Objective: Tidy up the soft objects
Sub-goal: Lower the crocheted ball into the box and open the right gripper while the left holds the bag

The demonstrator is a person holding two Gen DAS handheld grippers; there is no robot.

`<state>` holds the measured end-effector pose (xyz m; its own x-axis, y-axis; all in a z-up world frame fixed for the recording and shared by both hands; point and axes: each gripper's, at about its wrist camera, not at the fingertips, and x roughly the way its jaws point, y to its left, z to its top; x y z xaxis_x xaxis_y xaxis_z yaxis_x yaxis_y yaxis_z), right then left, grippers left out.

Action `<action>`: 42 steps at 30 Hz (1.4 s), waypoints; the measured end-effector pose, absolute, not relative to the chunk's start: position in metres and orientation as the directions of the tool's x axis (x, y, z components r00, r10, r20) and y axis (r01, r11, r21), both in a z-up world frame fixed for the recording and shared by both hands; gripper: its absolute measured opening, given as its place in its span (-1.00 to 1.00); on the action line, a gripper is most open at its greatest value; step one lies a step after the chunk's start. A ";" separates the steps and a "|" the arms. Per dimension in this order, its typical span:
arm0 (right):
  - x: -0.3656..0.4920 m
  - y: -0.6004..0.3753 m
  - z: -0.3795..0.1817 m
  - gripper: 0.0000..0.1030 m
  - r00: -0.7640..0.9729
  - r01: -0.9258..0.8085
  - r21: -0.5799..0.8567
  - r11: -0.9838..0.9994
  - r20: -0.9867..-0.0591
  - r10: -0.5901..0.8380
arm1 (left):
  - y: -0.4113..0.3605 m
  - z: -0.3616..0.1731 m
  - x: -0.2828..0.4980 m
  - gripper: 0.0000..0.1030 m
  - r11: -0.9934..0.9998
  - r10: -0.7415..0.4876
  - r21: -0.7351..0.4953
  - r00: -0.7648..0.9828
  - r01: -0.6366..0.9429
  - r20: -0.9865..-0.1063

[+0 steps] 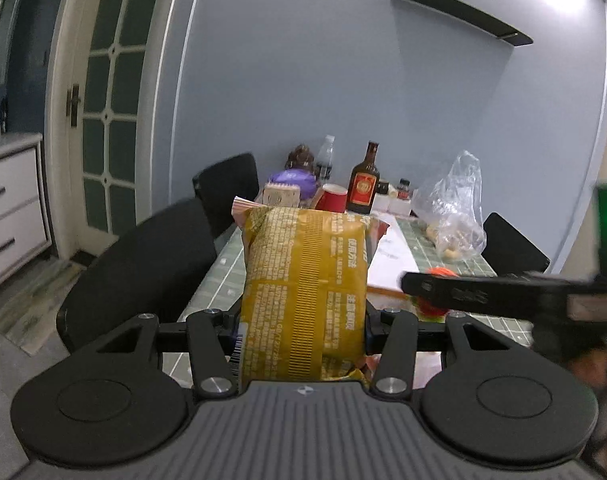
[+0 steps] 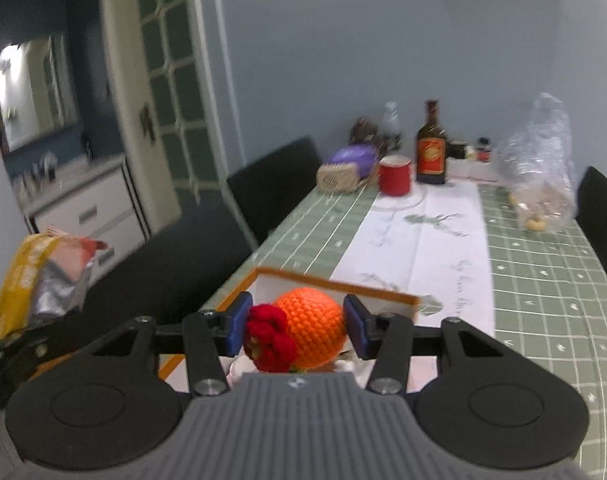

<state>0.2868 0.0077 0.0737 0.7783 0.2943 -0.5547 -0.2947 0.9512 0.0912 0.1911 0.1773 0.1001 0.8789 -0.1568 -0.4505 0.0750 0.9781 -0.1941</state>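
While the left gripper (image 1: 303,320) clamps a yellow snack packet (image 1: 303,292) above the table's (image 2: 543,280) near edge, the right gripper (image 2: 295,330) pinches a crocheted orange ball (image 2: 311,328) over the wooden-rimmed tray (image 2: 343,286), where either soft item could slip.

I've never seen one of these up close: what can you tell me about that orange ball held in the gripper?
The orange ball looks crocheted from yarn, round and soft, with a red knitted flower on its left side. The right gripper holds it between blue pads, above a shallow orange-rimmed tray on the green table.
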 end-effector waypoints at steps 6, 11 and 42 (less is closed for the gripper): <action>0.346 0.044 0.043 -0.04 0.727 -0.275 0.035 0.961 -0.647 0.231 | 0.205 0.081 0.199 0.11 0.966 -0.201 -0.243 0.844 0.087 -0.497; 0.382 0.059 0.016 -0.04 0.704 -0.252 -0.010 0.968 -0.688 0.176 | 0.212 0.077 0.201 0.11 0.972 -0.192 -0.220 0.839 0.089 -0.510; 0.338 -0.001 0.049 0.63 0.807 -0.304 -0.065 0.951 -0.547 0.221 | 0.164 0.064 0.220 0.11 0.977 -0.208 -0.161 0.773 0.137 -0.599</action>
